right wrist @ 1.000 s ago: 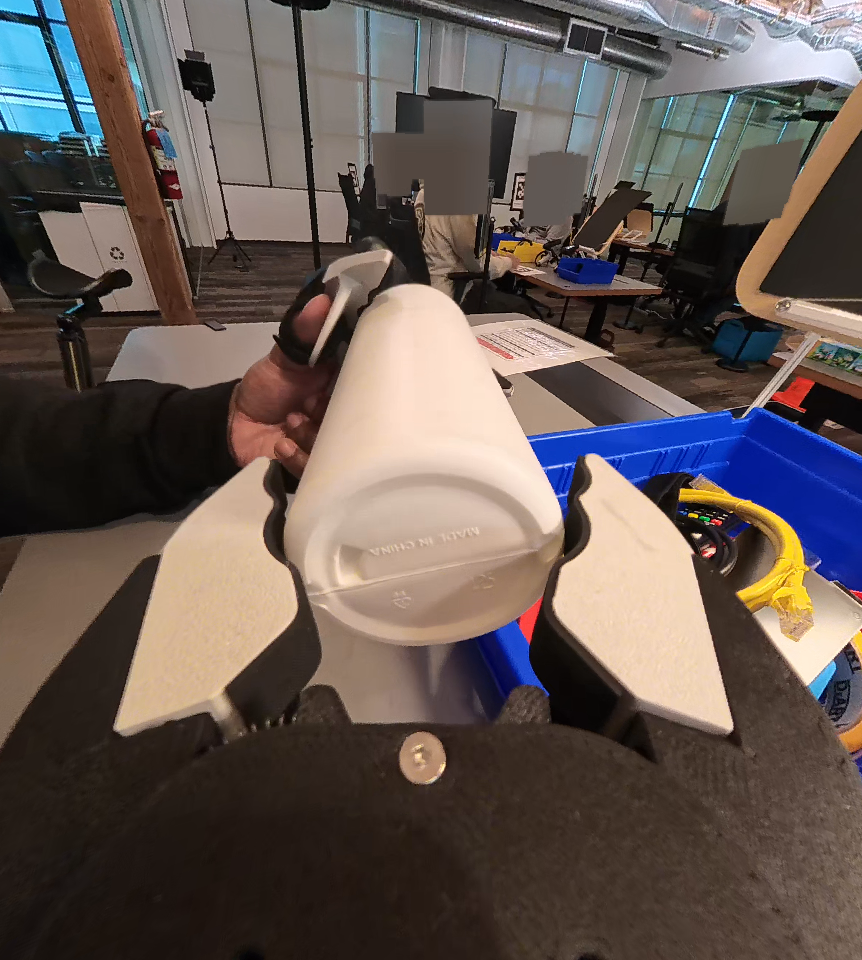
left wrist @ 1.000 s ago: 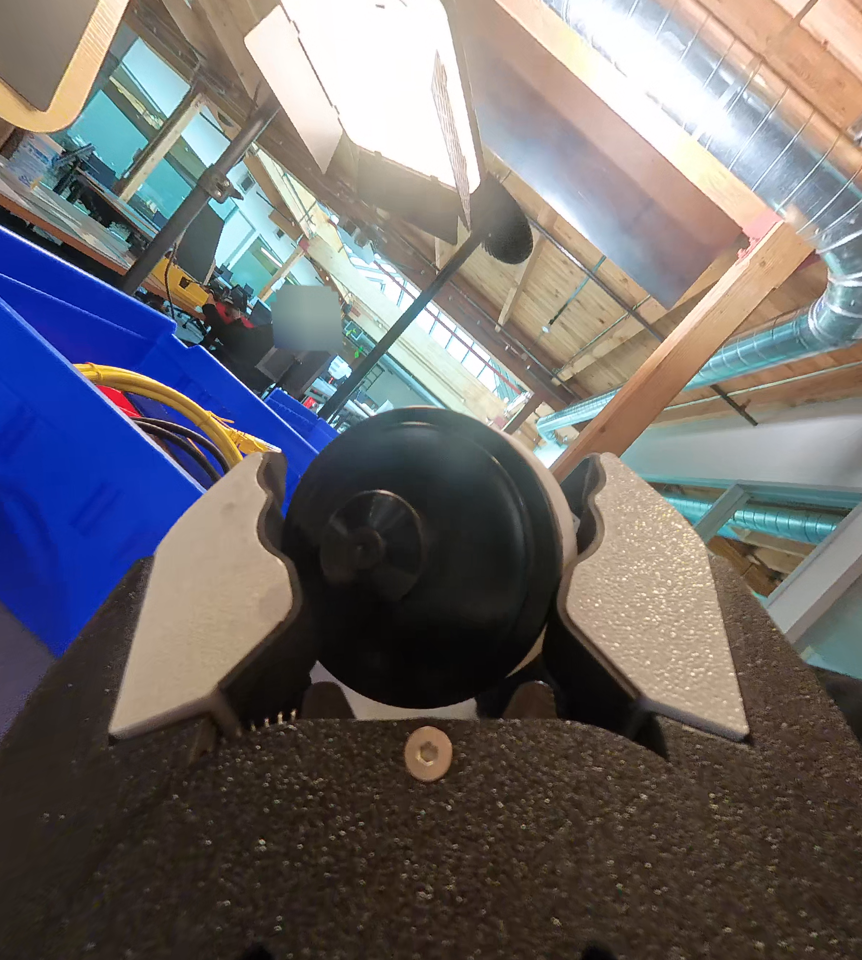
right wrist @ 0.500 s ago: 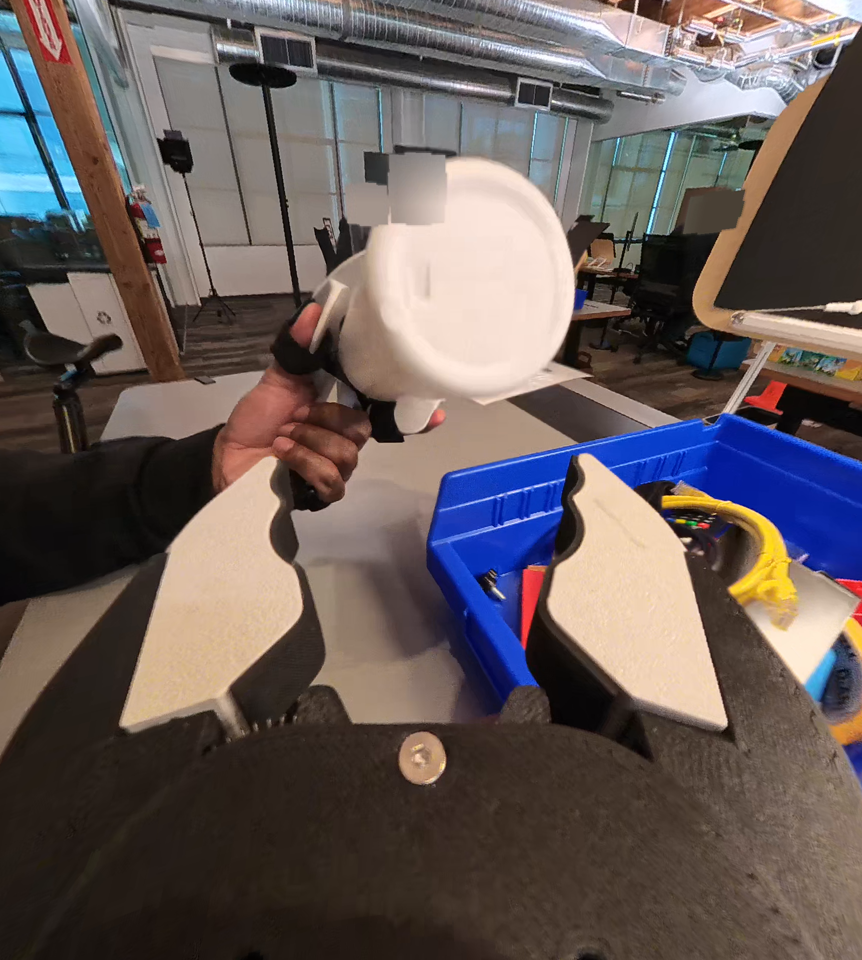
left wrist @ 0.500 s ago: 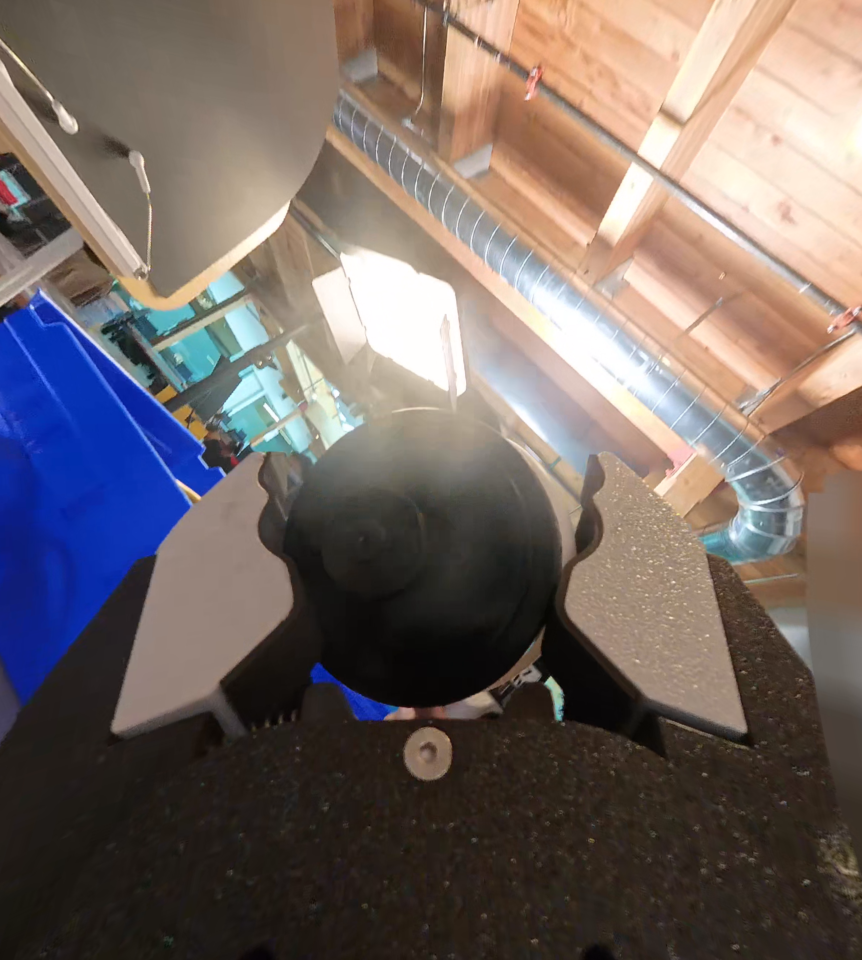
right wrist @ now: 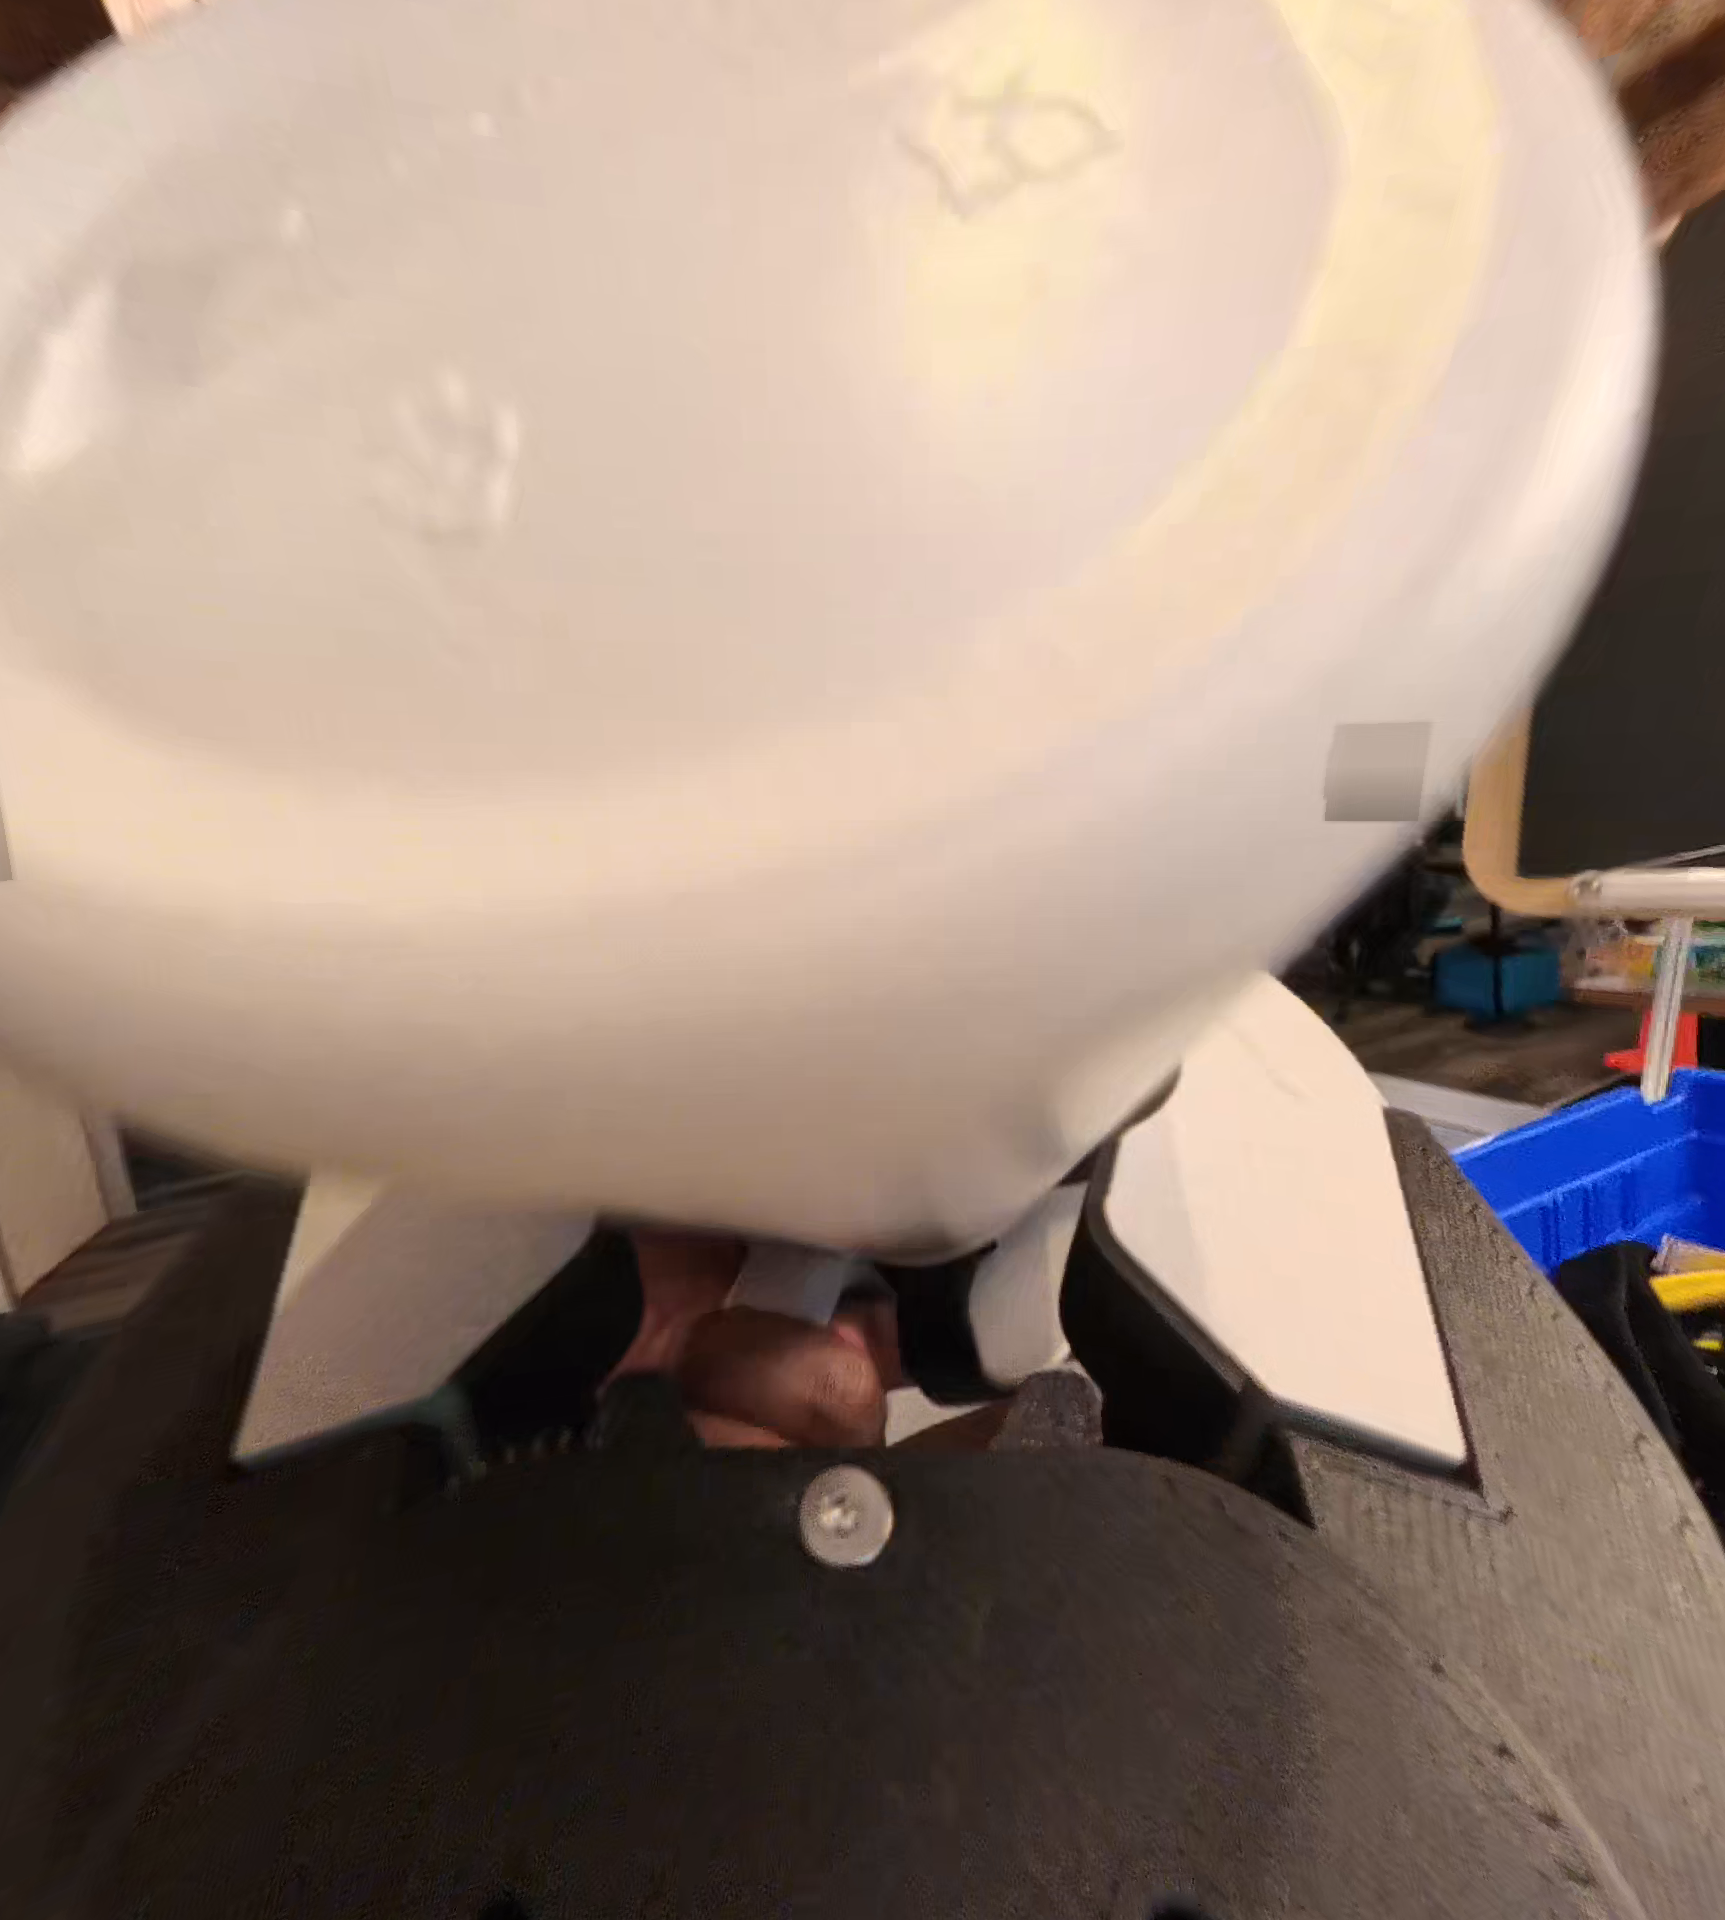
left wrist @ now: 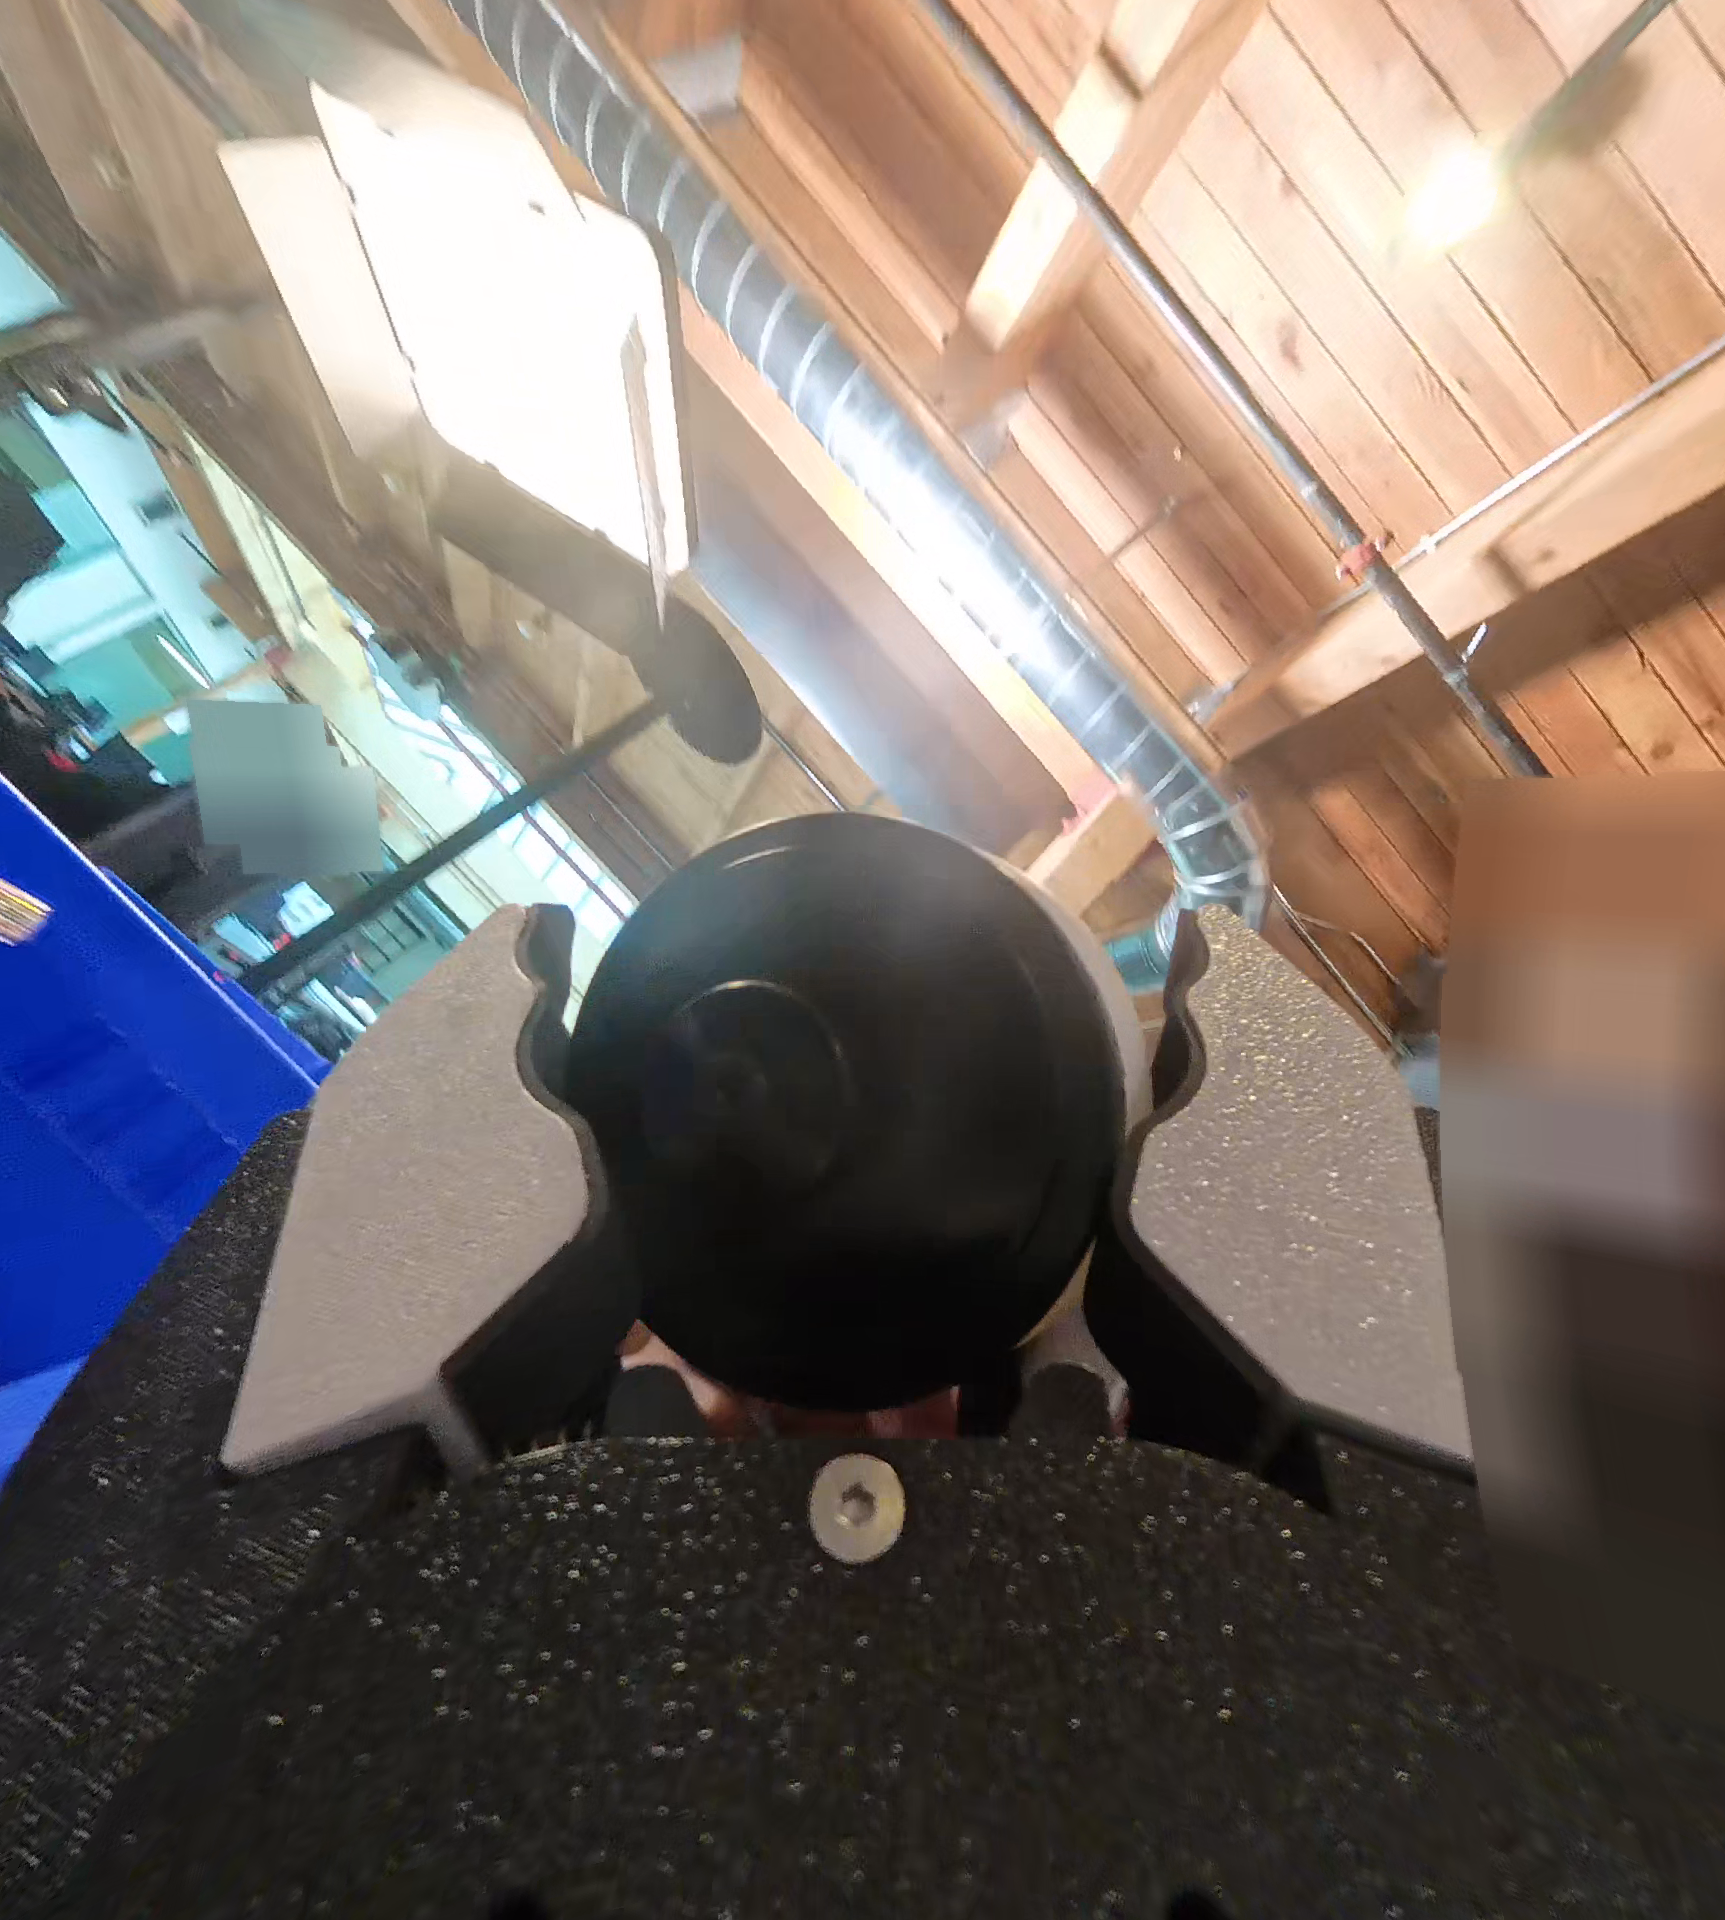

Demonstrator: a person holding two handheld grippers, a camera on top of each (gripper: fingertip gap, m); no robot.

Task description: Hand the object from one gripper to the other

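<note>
White bottle (right wrist: 733,582), black-capped, sits clamped in our left gripper (left wrist: 853,1101); our right gripper (right wrist: 837,1226), jaws spread, should centre on its base before closing.

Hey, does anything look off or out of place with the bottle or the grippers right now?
Nothing looks spilled or damaged. The white bottle sits clamped cap-first in the left gripper. Its base looms blurred right in front of the right gripper, whose fingers are spread and not gripping it.
</note>
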